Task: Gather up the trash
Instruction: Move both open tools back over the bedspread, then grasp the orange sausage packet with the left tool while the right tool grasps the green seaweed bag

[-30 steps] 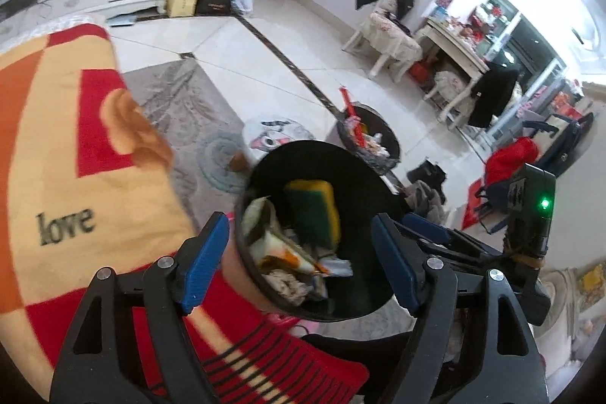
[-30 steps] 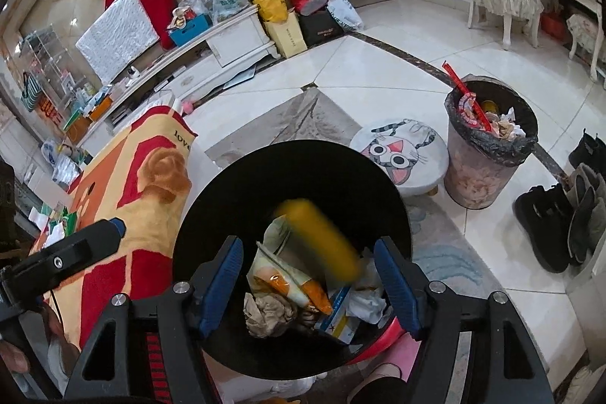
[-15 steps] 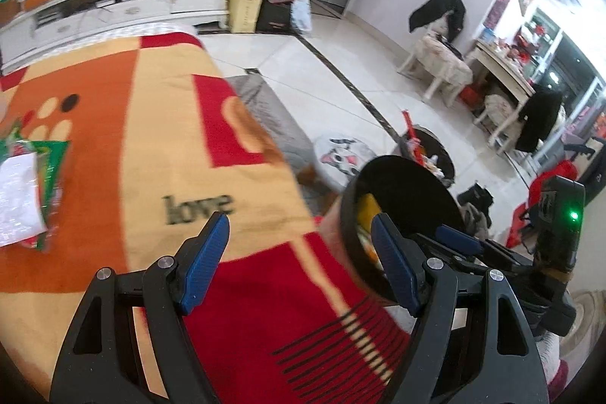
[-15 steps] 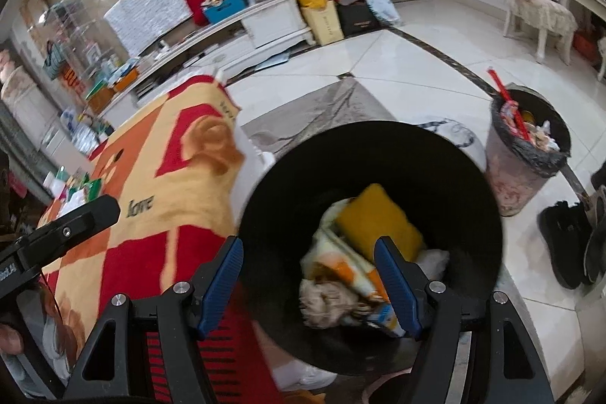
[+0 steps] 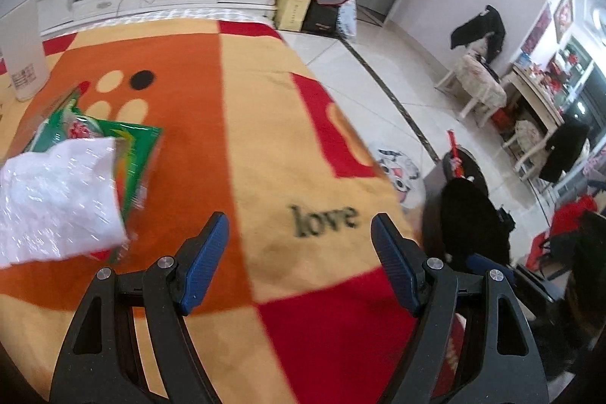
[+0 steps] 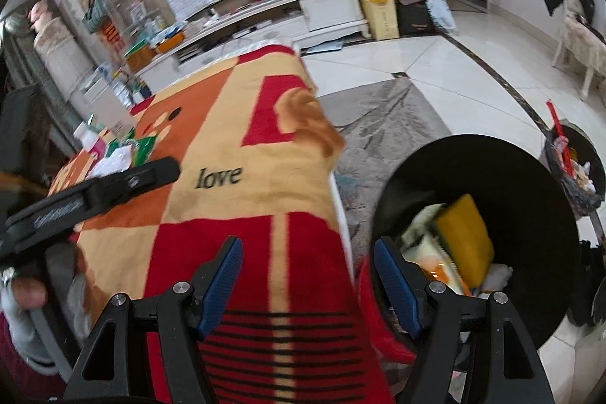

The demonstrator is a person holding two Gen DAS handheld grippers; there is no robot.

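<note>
left gripper [image 5: 299, 258]: jaws spread, nothing between them, over the "love" blanket [image 5: 242, 124] covering the surface
right gripper [image 6: 306, 277]: jaws spread, empty, above the blanket's edge nearest the black bin [image 6: 530, 192]
trash left: white plastic bag [image 5: 57, 203] lying on green wrapper [image 5: 136, 154], on the blanket
collected: yellow sponge [image 6: 464, 237] sat on top of wrappers in the bin, beside the blanket edge
second bin [image 6: 579, 177]: on floor beyond the black bin

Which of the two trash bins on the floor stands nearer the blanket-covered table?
The black bin holding the yellow sponge stands beside the table; the bin with the red stick stands farther out.
</note>
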